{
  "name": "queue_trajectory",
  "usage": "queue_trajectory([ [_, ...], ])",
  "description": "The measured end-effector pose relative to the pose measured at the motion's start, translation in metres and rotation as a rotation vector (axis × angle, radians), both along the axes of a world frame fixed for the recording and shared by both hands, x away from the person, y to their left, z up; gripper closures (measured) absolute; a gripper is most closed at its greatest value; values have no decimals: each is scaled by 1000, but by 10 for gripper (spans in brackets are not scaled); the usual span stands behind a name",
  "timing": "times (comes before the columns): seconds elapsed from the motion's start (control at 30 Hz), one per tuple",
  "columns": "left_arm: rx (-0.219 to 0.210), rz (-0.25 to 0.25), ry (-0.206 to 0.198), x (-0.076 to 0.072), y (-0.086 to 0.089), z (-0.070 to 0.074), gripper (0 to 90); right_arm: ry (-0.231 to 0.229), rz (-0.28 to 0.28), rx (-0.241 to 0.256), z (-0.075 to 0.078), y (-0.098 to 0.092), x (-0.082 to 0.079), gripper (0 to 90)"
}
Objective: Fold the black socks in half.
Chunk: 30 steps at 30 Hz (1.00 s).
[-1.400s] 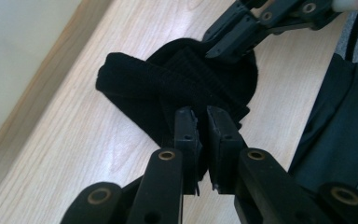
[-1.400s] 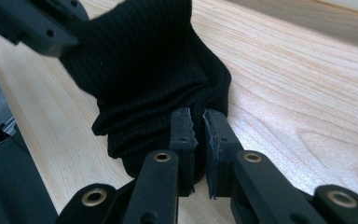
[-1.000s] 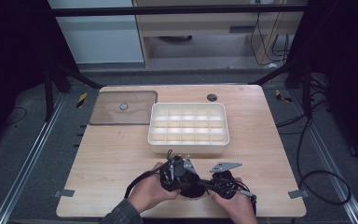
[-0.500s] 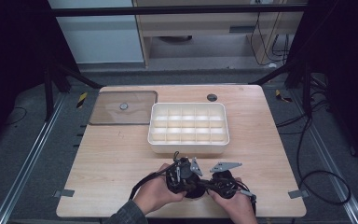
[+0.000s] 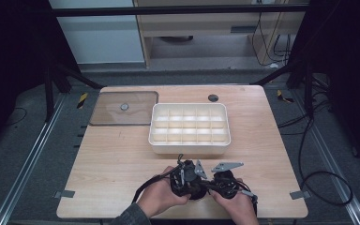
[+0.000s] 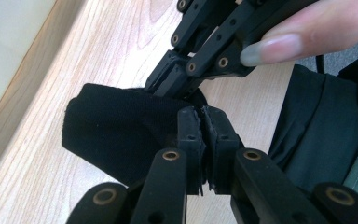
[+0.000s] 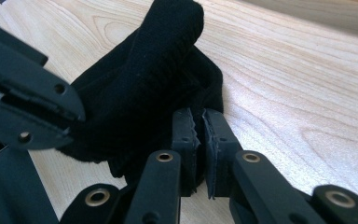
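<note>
A black cloth (image 6: 121,130) lies bunched on the desk (image 5: 112,164), near the front edge. It is pinched by the left hand-held gripper (image 6: 204,116), jaws closed. An edge seems nipped by the closed right hand-held gripper (image 7: 199,122) too

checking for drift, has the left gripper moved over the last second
Yes, slightly. Against the fixed white tray, the left gripper has shifted a little rightward along the table's near edge, closer to the right gripper; both grip the black cloth.
</note>
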<state>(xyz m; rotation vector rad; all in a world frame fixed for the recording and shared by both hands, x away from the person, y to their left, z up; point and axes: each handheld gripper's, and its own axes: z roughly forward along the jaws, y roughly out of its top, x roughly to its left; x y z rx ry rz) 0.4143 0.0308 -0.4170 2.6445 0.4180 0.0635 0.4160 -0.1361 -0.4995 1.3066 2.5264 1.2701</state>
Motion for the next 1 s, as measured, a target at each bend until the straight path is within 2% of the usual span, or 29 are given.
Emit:
queue_trajectory([
  [0.2, -15, -7, -1, -5, -3, 0, 854, 16, -4, 17, -1, -1, 1, 846],
  [0.37, -6, -6, 11, -5, -5, -9, 853, 21, -6, 26, -1, -2, 1, 843],
  [0.47, -3, -5, 12, -4, -5, -15, 853, 4, -9, 19, -1, -3, 1, 788],
  [0.53, -6, -1, 17, -4, -4, -17, 853, -9, -26, 25, 3, -9, 0, 719],
  [0.67, -5, 1, 23, -5, -5, -18, 853, -23, -68, 74, 10, -27, -3, 656],
  [0.83, -3, 1, 25, -4, -8, -20, 852, -30, -124, 97, 12, -44, -3, 651],
  [1.0, 5, -7, 27, -3, -12, -24, 852, -34, -131, 88, 11, -46, -1, 650],
])
